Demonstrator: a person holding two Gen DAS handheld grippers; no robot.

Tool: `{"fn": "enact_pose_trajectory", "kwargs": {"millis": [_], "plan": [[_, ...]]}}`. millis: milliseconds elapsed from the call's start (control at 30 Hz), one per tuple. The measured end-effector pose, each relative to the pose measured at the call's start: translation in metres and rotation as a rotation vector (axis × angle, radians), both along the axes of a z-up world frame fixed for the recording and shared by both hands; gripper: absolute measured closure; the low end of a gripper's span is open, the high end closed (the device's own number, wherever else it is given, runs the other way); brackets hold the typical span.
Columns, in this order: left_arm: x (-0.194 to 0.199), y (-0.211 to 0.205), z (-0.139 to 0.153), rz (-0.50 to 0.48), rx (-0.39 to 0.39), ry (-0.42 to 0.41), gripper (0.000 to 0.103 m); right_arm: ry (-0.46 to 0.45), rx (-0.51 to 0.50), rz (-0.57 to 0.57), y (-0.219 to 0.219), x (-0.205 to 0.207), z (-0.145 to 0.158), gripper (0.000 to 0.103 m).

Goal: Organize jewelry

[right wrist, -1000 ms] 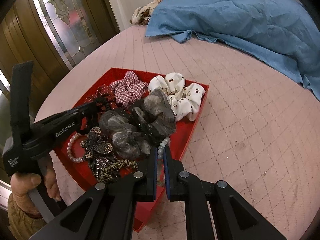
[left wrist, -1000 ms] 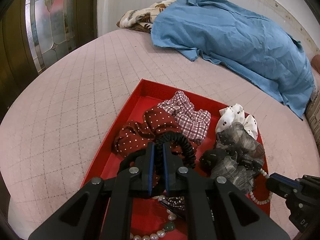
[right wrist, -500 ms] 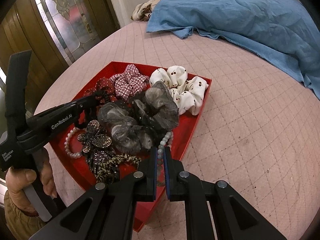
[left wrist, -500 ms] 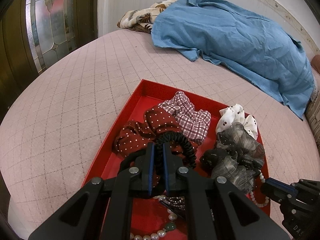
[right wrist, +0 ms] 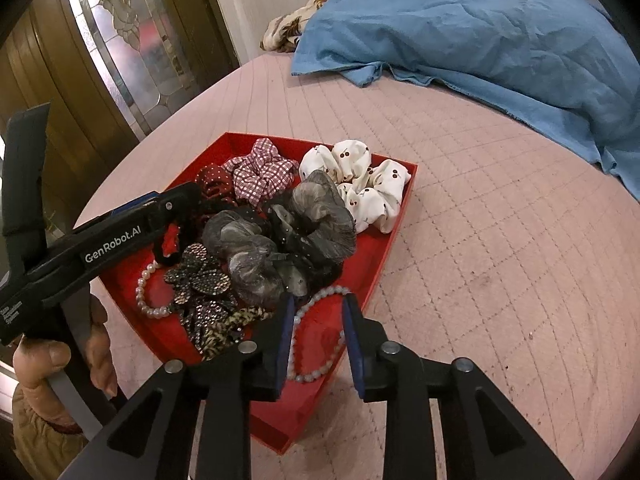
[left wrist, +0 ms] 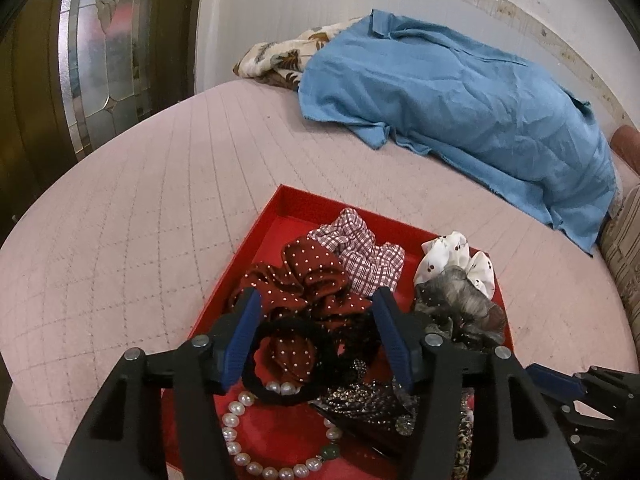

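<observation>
The left tool (left wrist: 316,330) is opening, its blue pads standing apart on either side of a black hair tie (left wrist: 288,360) that lies loose in the red tray (left wrist: 256,240), with no pad pressing on it. Just below the hair tie lies a white pearl bracelet (left wrist: 236,440) with one green bead, and behind it a dark red dotted scrunchie (left wrist: 308,276) touches a red checked scrunchie (left wrist: 360,248).

The right tool (right wrist: 316,330) is opening too, at a narrower gap, and a pale bead bracelet (right wrist: 316,300) lies on the tray floor between its pads without being pinched. Just beyond it sits a grey gauzy scrunchie (right wrist: 280,236), with a white cherry-print scrunchie (right wrist: 364,184) in the far corner of the tray. To the left are a sparkly butterfly clip (right wrist: 196,276) and a leopard-print hair tie (right wrist: 224,328).

A hand (right wrist: 60,364) grips the left tool's handle at the tray's left side. The tray rests on a pink quilted bed (right wrist: 500,220), with a blue cloth (right wrist: 460,24) well apart at the far end
</observation>
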State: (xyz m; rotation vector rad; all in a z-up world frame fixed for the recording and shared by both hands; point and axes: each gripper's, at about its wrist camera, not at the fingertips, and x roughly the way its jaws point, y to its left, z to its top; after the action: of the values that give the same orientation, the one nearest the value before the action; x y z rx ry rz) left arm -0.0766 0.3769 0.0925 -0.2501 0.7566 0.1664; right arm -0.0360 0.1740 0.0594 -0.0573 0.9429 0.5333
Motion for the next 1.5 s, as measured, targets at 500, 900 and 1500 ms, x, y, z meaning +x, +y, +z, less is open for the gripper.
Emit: {"fn": "enact_pose_trajectory", "kwargs": {"millis": [500,900,1500], "plan": [[-0.066,-0.023,0.048,0.286,0.318,-0.319,0.003,-0.065,0.046,-0.079,-0.052,-0.043,0.017,0.053],[-0.131,-0.094,0.083,0.182,0.464,-0.284,0.0,-0.168,0.07,-0.123,-0.081,-0.077,0.033,0.041],[-0.154,-0.144,0.072,0.047,0.28,-0.1,0.0,-0.286,0.046,-0.229,-0.128,-0.119,0.042,0.028]]}}
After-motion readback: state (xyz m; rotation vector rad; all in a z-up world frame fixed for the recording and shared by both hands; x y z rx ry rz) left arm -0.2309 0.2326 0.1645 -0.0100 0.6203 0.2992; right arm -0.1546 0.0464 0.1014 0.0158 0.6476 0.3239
